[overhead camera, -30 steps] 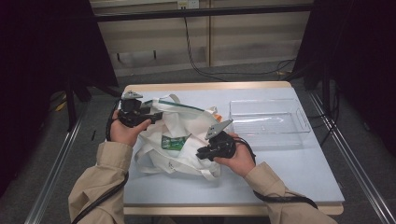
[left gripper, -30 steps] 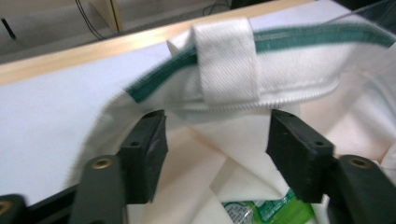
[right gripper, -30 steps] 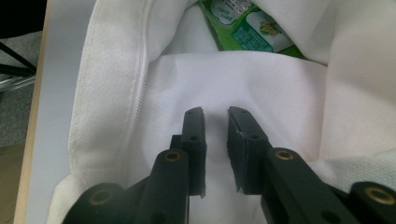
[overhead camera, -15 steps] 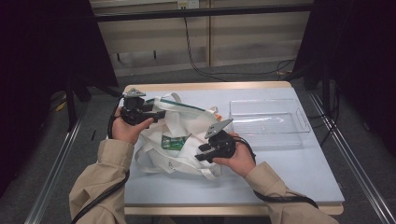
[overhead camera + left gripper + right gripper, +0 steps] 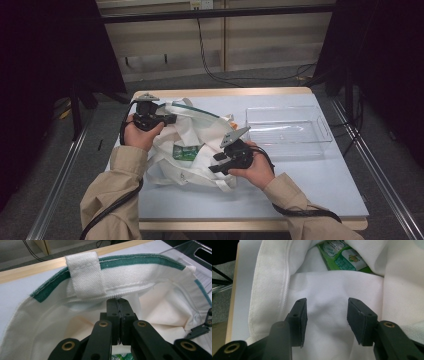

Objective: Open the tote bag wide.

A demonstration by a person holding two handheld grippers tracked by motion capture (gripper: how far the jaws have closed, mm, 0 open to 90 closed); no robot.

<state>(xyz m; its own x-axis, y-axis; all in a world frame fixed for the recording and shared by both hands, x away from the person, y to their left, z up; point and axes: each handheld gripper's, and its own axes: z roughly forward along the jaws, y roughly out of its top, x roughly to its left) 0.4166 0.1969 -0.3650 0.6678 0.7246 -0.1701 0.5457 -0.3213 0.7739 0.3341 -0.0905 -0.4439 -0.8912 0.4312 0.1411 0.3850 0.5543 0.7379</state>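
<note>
White tote bag (image 5: 192,150) lies slumped mid-worktop (image 5: 320,185) — soft, light, floppy cloth, likely best taken by the stitched green rim. Left claw (image 5: 119,305) has just pinched shut on that rim; right claw (image 5: 327,315), jaws just opening, hovers half-open over cloth — holding nothing.

The green packet (image 5: 342,258) lies half buried in the white bag (image 5: 200,165), its print unreadable.

A pale blue surface (image 5: 320,185) edged in light wood stands on a grey floor (image 5: 165,85). Behind it runs a wood-panelled wall (image 5: 265,40) with black cables (image 5: 210,55) trailing down. Dark curtains (image 5: 45,60) flank both sides, and metal rails (image 5: 55,185) run alongside.
</note>
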